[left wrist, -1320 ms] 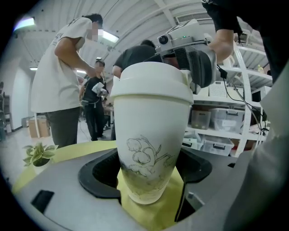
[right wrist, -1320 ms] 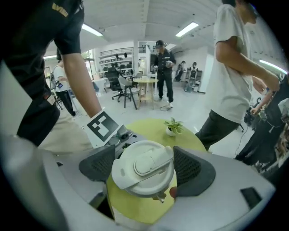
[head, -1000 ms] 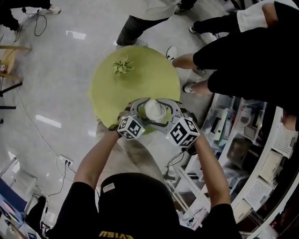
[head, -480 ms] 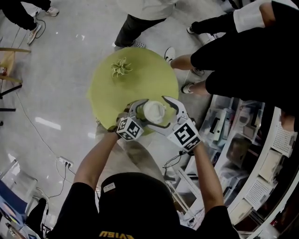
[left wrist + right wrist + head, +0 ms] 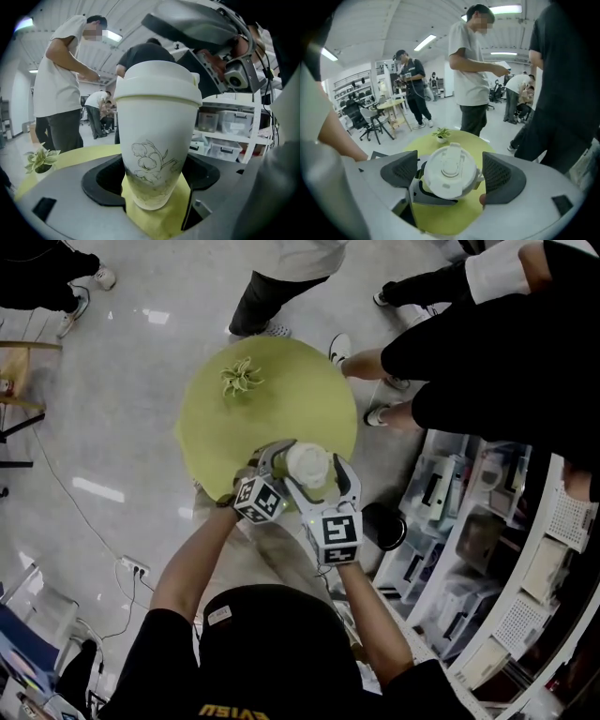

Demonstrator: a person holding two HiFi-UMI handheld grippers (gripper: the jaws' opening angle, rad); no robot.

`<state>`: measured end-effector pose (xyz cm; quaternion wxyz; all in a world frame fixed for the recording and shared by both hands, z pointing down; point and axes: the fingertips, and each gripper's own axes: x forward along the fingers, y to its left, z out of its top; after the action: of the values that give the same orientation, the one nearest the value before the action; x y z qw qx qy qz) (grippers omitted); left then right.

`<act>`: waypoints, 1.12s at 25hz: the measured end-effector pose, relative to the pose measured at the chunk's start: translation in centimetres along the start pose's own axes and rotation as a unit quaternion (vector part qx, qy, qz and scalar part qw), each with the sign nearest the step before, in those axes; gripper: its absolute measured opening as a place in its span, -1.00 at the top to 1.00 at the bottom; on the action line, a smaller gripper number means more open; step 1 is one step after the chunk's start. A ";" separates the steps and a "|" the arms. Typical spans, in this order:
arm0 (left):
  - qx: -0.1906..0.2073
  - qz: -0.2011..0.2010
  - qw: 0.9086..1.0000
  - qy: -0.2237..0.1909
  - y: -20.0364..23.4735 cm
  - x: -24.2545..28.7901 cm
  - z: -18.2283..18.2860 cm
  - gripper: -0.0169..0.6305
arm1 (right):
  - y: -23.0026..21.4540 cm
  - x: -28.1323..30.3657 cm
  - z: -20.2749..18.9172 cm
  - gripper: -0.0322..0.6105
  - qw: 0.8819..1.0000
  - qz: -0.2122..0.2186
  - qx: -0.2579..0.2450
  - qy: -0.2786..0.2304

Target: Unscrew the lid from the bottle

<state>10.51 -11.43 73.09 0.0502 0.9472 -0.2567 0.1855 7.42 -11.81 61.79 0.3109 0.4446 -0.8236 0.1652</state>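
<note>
A white bottle with a flower drawing stands on the round green table, near its front edge. My left gripper is shut on the bottle's lower body, a black pad on each side. The white lid sits on top of the bottle; the head view shows the lid from above. My right gripper reaches over from the near side and its jaws are closing around the lid. A thin gap still shows between the lid and each of the pads.
A small potted plant stands at the table's far side. Several people stand around the far and right edges. Shelves with storage bins run along the right. A black round object sits just right of my right gripper.
My right gripper let go of the lid and swung from the bottle's right to the near side, where its jaws again sit around the lid. Left gripper and bottle stayed put.
</note>
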 end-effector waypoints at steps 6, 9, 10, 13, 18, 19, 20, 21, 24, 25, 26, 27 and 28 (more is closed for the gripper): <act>-0.002 -0.001 1.000 0.001 0.0 0.0 0.0 -0.26 | -1.0 0.0 -1.3 -0.29 0.998 -0.054 0.042 -0.002; -0.003 -0.002 1.000 0.002 -0.1 0.0 0.0 -0.26 | -0.8 0.0 -1.4 -0.20 0.998 -0.047 0.037 0.001; -0.004 -0.002 1.000 0.001 -0.1 0.0 0.1 -0.26 | -0.8 0.0 -1.4 -0.19 0.998 -0.046 0.036 0.003; -0.005 -0.002 1.000 0.002 0.0 0.0 0.1 -0.26 | -0.8 0.0 -1.4 -0.17 0.999 -0.042 0.031 0.008; -0.005 -0.004 1.000 0.002 0.0 0.0 0.0 -0.26 | -0.6 0.1 -1.6 -0.15 0.999 -0.033 0.021 0.018; -0.005 -0.005 1.000 0.002 -0.1 0.0 -0.1 -0.26 | -0.4 0.1 -1.5 -0.14 0.999 -0.029 0.018 0.019; -0.005 -0.005 1.000 0.002 -0.1 -0.1 -0.1 -0.26 | -0.3 0.1 -1.5 -0.14 0.999 -0.025 0.014 0.019; -0.005 -0.005 1.000 0.002 -0.1 -0.1 -0.1 -0.26 | -0.2 0.0 -1.4 -0.13 1.000 -0.021 0.009 0.020; -0.005 -0.006 1.000 0.003 0.0 0.0 -0.1 -0.26 | -0.2 0.1 -1.4 -0.13 1.000 -0.009 -0.008 0.022; -0.005 -0.006 1.000 0.003 0.0 -0.1 -0.1 -0.26 | -0.1 0.1 -1.3 -0.13 1.000 -0.002 -0.016 0.023; -0.005 -0.006 1.000 0.003 0.0 -0.1 -0.1 -0.26 | -0.1 0.1 -1.3 -0.13 0.999 0.005 -0.023 0.024; -0.006 -0.007 1.000 0.003 0.0 -0.1 -0.1 -0.26 | 0.0 0.1 -1.3 -0.13 0.999 0.013 -0.030 0.023; -0.007 -0.007 1.000 0.003 0.0 -0.1 -0.1 -0.26 | 0.0 0.1 -1.3 -0.13 0.999 0.019 -0.036 0.022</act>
<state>10.44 -11.38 73.14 0.0586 0.9481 -0.2509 0.1862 7.90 -11.15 62.83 0.3419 0.4131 -0.8305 0.1510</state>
